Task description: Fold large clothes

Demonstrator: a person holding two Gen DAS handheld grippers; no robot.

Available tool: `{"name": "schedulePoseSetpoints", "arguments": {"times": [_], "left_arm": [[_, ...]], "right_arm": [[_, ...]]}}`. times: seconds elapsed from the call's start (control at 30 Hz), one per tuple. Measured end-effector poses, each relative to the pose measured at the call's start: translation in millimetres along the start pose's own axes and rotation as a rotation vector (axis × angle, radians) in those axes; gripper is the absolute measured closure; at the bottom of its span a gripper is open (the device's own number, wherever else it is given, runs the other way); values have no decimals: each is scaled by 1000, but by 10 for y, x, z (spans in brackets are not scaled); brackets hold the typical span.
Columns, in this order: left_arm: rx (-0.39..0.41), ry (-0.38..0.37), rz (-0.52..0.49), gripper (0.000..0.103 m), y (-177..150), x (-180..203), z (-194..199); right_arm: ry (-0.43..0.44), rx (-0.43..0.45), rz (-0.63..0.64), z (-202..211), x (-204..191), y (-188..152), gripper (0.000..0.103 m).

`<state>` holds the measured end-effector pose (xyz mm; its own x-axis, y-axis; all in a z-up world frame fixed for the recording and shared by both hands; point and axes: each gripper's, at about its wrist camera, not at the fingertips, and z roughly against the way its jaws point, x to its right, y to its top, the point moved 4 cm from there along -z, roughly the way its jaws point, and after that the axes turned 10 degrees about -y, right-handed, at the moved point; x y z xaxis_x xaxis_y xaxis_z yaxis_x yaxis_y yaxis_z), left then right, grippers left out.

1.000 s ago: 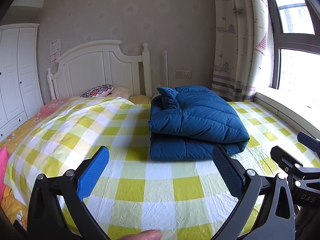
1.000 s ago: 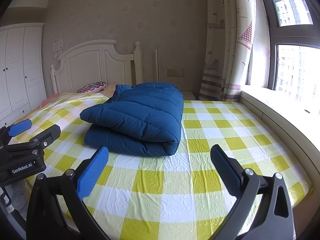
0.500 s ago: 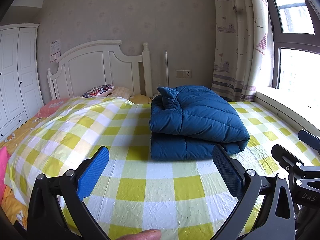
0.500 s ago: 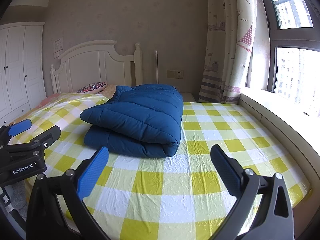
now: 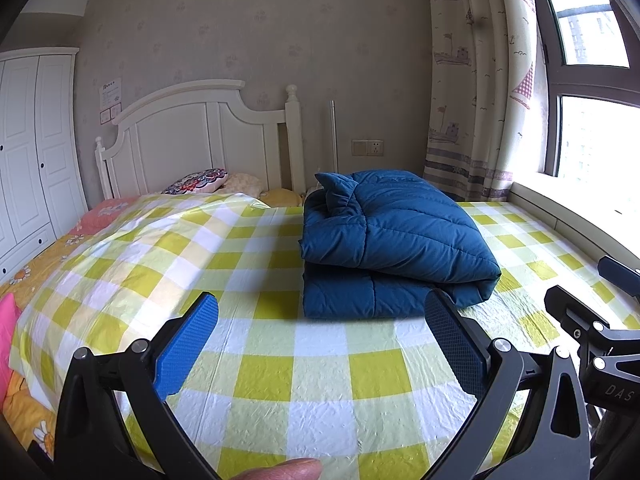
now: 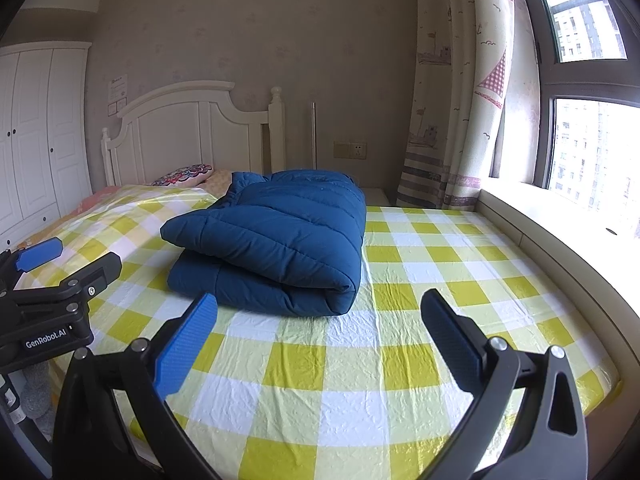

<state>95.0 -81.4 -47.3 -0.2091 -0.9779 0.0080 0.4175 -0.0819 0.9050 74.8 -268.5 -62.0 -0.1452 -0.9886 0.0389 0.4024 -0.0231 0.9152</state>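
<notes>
A dark blue padded jacket [image 5: 390,240] lies folded in a thick bundle on the bed's yellow and white checked cover [image 5: 312,372]; the right wrist view shows the same jacket [image 6: 276,244] left of centre. My left gripper [image 5: 320,340] is open above the near part of the cover, short of the jacket and touching nothing. My right gripper [image 6: 316,336] is open too, its blue pads spread wide, just in front of the bundle's rolled edge. Each gripper shows at the side of the other's view. A fingertip [image 5: 284,470] shows at the bottom edge.
A white headboard [image 5: 192,136] and small pillows [image 5: 196,180] stand at the far end. White wardrobe doors [image 5: 28,152] fill the left. A patterned curtain [image 5: 480,80], a window and a low sill [image 6: 560,240] run along the right. Orange flowered bedding [image 5: 24,280] shows at left.
Both views have risen and drawn back very slightly. The jacket has not moved and both grippers stay open.
</notes>
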Motion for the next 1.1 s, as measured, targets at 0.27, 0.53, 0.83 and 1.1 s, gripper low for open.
{"name": "schedulePoseSetpoints", "arguments": {"times": [0.27, 0.53, 0.83, 1.1], "left_arm": [[-1, -3, -8, 4, -16, 0, 4], [11, -4, -15, 4, -17, 29, 35], [48, -19, -7, 4, -85, 48, 28], [-173, -72, 17, 4, -253, -280, -478]], "right_arm": [[0, 1, 4, 7, -3, -5, 2], [1, 0, 10, -4, 9, -13, 2], [8, -21, 22, -82, 13, -84, 2], [50, -109, 48, -376, 32, -224, 2]]}}
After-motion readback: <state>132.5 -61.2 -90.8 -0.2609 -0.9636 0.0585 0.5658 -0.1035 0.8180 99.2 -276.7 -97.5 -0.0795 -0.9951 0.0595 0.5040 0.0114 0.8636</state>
